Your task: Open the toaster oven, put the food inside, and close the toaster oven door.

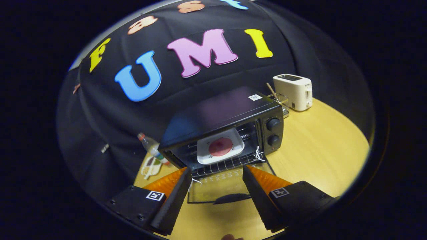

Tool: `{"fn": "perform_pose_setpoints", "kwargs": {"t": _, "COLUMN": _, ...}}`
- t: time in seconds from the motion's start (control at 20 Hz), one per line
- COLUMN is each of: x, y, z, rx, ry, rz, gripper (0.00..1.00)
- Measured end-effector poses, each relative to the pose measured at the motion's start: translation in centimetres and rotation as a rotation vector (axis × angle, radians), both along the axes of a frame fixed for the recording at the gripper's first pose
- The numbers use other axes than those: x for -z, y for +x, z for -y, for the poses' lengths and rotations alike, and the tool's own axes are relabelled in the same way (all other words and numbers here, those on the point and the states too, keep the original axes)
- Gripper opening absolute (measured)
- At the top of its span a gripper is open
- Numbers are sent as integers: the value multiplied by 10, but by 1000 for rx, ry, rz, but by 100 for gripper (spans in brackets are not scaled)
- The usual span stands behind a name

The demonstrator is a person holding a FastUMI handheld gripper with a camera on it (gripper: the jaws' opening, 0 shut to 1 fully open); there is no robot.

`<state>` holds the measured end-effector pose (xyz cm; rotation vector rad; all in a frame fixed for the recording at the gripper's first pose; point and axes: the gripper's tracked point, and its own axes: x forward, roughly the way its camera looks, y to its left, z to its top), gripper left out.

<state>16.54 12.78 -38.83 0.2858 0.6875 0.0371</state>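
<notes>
Inside the toaster oven point(230, 123), white plate point(220, 147) with red food point(220, 147) on rack; oven door point(220, 186) dropped open onto counter point(317, 150). Gripper point(217, 175) spread, empty, fingers straddling door before oven.

Gripper point(217, 170) tilted downward, jaws spread wide — nothing held between them. Left finger point(173, 203) and right finger point(258, 200) dark, ribbed inner faces, tips well apart. Orange housing and black mounts with square markers behind each finger — both level.
</notes>
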Motion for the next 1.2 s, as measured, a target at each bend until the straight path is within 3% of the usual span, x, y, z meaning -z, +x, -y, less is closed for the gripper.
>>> {"fn": "perform_pose_setpoints", "kwargs": {"t": 0.35, "x": 69, "y": -52, "z": -3, "rx": -77, "ry": -87, "rz": -245, "gripper": 99}}
{"fn": "perform_pose_setpoints", "kwargs": {"t": 0.65, "x": 122, "y": -56, "z": -9, "rx": -146, "ry": -195, "rz": -327, "gripper": 99}}
{"fn": "perform_pose_setpoints", "kwargs": {"t": 1.2, "x": 157, "y": -39, "z": -15, "rx": -111, "ry": -192, "rz": -424, "gripper": 99}}
